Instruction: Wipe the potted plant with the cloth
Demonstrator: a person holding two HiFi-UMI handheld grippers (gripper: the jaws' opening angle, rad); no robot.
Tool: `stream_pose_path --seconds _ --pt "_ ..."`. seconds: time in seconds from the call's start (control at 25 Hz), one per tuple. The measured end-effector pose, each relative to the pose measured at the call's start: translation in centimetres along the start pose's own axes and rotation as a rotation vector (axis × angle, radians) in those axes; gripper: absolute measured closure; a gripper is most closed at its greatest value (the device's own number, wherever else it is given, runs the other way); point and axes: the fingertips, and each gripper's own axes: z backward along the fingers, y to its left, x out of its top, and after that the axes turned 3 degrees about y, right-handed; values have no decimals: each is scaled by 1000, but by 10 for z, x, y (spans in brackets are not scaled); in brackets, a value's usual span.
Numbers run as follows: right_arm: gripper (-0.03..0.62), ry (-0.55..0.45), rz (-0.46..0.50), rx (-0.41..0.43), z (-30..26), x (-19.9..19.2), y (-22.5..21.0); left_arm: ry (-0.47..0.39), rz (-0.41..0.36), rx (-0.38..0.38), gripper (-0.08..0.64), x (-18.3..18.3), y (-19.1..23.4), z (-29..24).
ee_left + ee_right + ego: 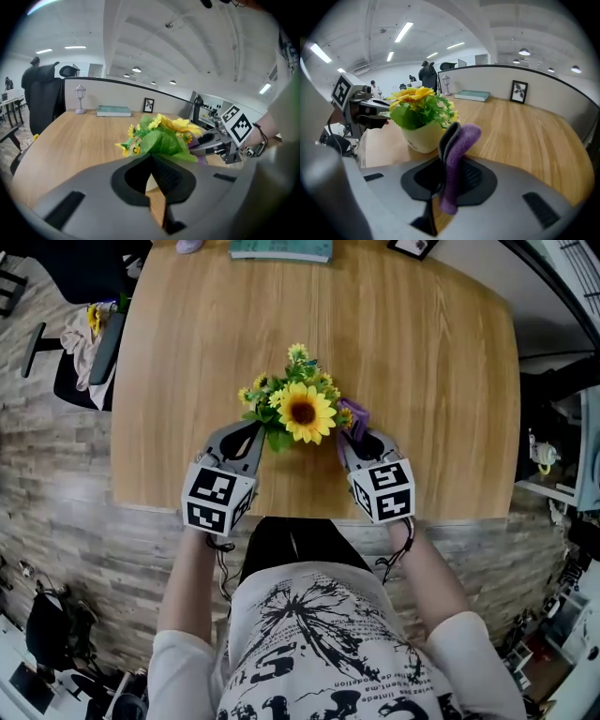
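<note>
The shirt [328, 643] fills the foreground. Beyond it, the left gripper [253, 430] has its jaws closed on nothing, just left of the plant [300, 409]. The right gripper [349, 437] clamps the purple cloth [457, 154] just right of it. The plant stands on the table [422, 381], between them.

Lighting is bright and even, from ceiling strip lights [404, 32] and round downlights [136, 70]. Shadows on the wooden surface [412, 381] are soft and faint, with no harsh glare. Both gripper views bend strongly at the edges, with black corners. The left claw [152, 157] and right claw [449, 133] are soft, out of focus. The head view is sharp at centre and curved at its margins.
</note>
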Motion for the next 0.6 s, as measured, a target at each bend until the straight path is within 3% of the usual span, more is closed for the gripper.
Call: stream_pose_path --seconds 0.16,0.4,0.6 --pt "514 -5 27 35 -14 10 10 32 -11 -12 557 -7 3 -9" --pt "512 0 67 76 -31 15 28 10 -7 -47 557 -4 3 -12" --pt "511 -6 101 61 -37 18 41 1 18 -85 557 -2 0 -15"
